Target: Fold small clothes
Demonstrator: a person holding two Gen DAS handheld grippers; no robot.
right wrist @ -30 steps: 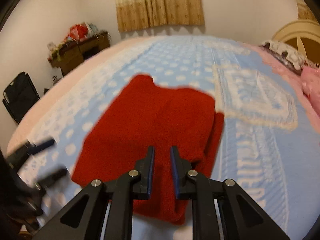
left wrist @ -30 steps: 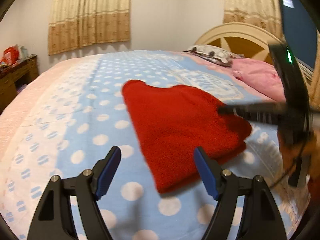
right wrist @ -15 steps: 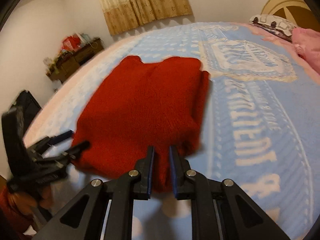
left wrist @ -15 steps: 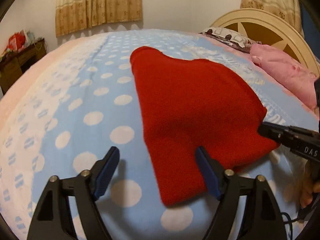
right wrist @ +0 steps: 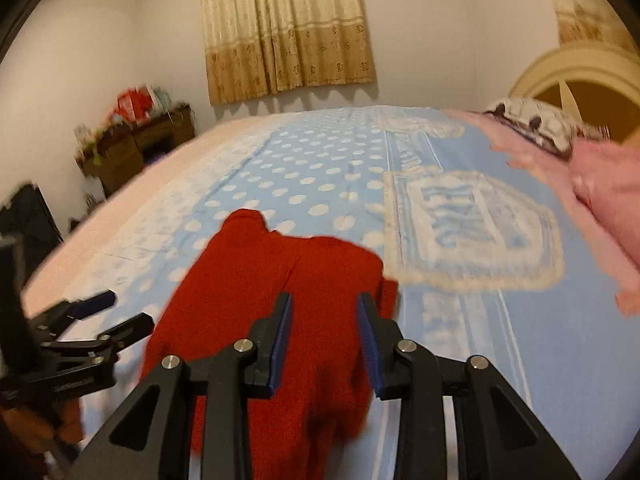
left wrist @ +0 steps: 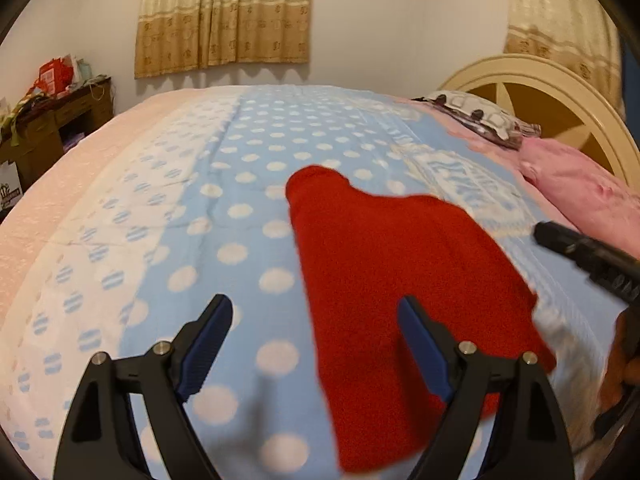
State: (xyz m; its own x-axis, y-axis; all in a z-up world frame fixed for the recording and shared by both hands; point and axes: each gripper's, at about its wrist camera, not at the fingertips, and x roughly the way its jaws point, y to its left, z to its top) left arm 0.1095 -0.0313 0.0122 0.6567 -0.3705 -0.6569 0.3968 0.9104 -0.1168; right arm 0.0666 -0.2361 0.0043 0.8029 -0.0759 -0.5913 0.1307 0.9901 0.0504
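Right tongs (right wrist: 325,322) have just been opening, pads clear above the folded red knit garment (right wrist: 280,300); left tongs (left wrist: 314,334) gape wide. Only the right view shows the blue polka-dot bedspread's (right wrist: 320,168) blurred, unreadable crest lettering fully.

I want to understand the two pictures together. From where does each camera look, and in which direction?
Left wrist view: sits on the left tool, looks along its open fingers across the bed at the red garment; the right tool shows at the right edge.
Right wrist view: sits on the right tool, whose jaws have just been opening over the same garment; the left tool shows at the left edge.
Shared: the garment, bed, curtain, headboard.
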